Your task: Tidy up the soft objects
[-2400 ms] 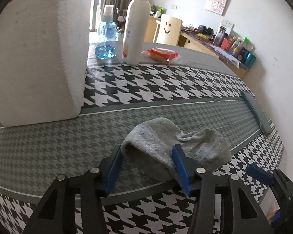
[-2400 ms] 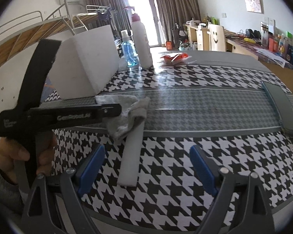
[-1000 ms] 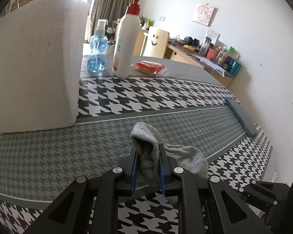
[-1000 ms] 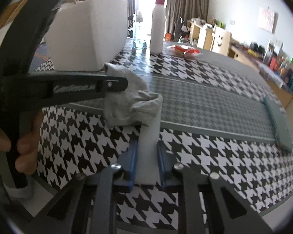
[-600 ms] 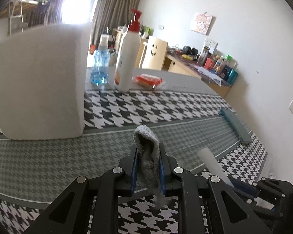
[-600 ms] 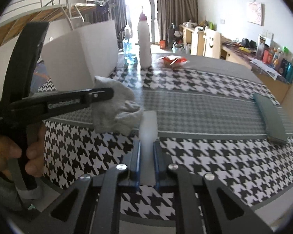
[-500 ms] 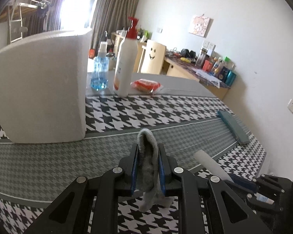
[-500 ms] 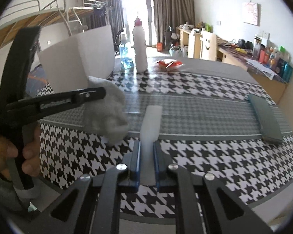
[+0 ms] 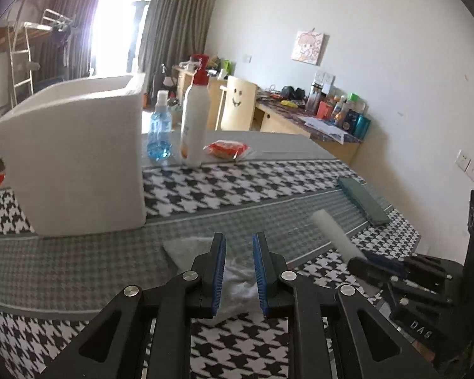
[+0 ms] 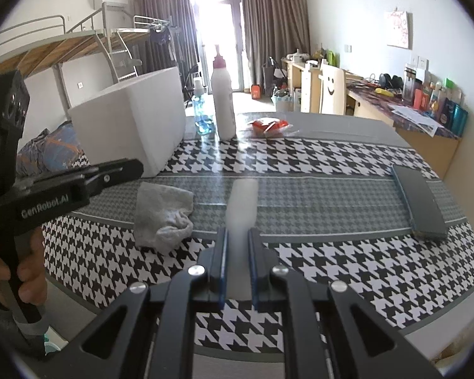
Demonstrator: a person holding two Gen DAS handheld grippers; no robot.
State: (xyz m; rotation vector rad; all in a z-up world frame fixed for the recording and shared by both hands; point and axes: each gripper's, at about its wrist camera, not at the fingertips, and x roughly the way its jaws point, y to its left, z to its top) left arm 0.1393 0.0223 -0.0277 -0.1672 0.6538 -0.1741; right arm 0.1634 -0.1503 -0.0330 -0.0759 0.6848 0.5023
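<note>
A crumpled grey cloth [image 10: 161, 214] lies on the houndstooth table; in the left wrist view it [image 9: 186, 249] shows blurred below the fingers. My left gripper [image 9: 238, 246] hovers above it, jaws slightly apart and empty. My right gripper [image 10: 236, 240] is shut on a white foam stick [image 10: 241, 202] and holds it above the table; the stick also shows in the left wrist view [image 9: 331, 233]. A white foam box [image 9: 79, 158] stands at the left.
A white pump bottle [image 9: 194, 123], a blue spray bottle [image 9: 159, 129] and a red snack packet [image 9: 226, 149] stand at the table's far side. A dark green flat case [image 10: 421, 202] lies at the right. The table edge [image 10: 79, 290] is near.
My left gripper has opened and dropped the grey cloth, which now lies on the table. My right gripper has lifted the foam stick higher.
</note>
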